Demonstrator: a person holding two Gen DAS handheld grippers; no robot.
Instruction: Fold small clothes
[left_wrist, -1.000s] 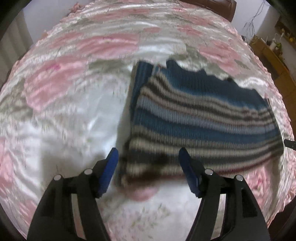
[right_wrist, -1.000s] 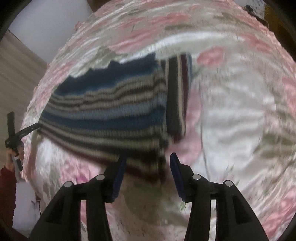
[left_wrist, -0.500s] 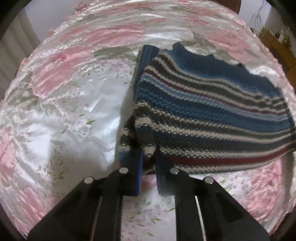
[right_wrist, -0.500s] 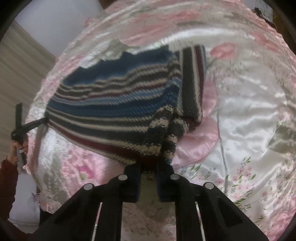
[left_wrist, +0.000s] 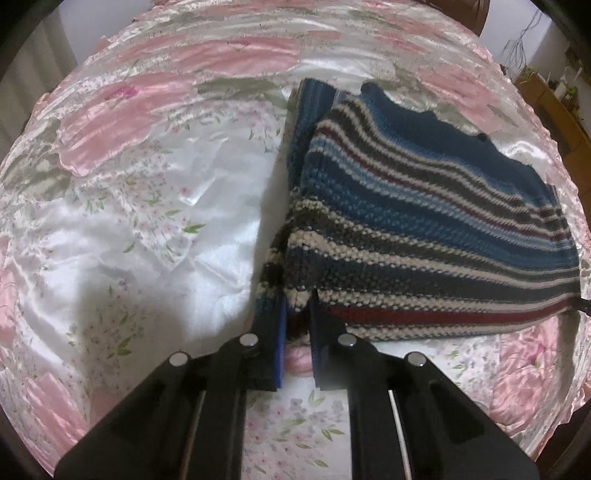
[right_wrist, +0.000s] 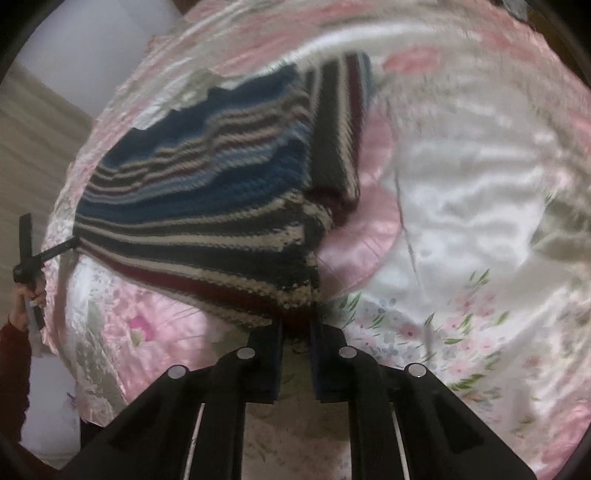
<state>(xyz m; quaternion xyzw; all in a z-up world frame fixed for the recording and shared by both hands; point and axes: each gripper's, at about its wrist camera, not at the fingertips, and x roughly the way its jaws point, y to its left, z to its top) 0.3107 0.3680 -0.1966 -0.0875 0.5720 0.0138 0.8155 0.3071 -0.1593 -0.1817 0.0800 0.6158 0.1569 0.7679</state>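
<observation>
A small knitted sweater (left_wrist: 424, 229) with blue, grey, cream and dark red stripes lies on a satin floral bedspread (left_wrist: 147, 221), its sleeves folded in. My left gripper (left_wrist: 297, 317) is shut on the hem corner nearest it, and that corner is lifted off the bed. In the right wrist view the same sweater (right_wrist: 207, 206) rises from the bed, with my right gripper (right_wrist: 297, 328) shut on the opposite hem corner. The other gripper (right_wrist: 33, 254) shows at the far left, held by a hand. The right wrist view is blurred by motion.
The pink and white bedspread (right_wrist: 480, 221) covers the whole bed, with wide bare fabric to the left of the sweater in the left wrist view. A wooden dresser (left_wrist: 554, 107) stands at the far right. A red sleeve (right_wrist: 13, 369) shows at the lower left.
Both grippers went from open beside the hem to shut on its corners. The gripped hem has since lifted off the bedspread, and the right view has swung.
</observation>
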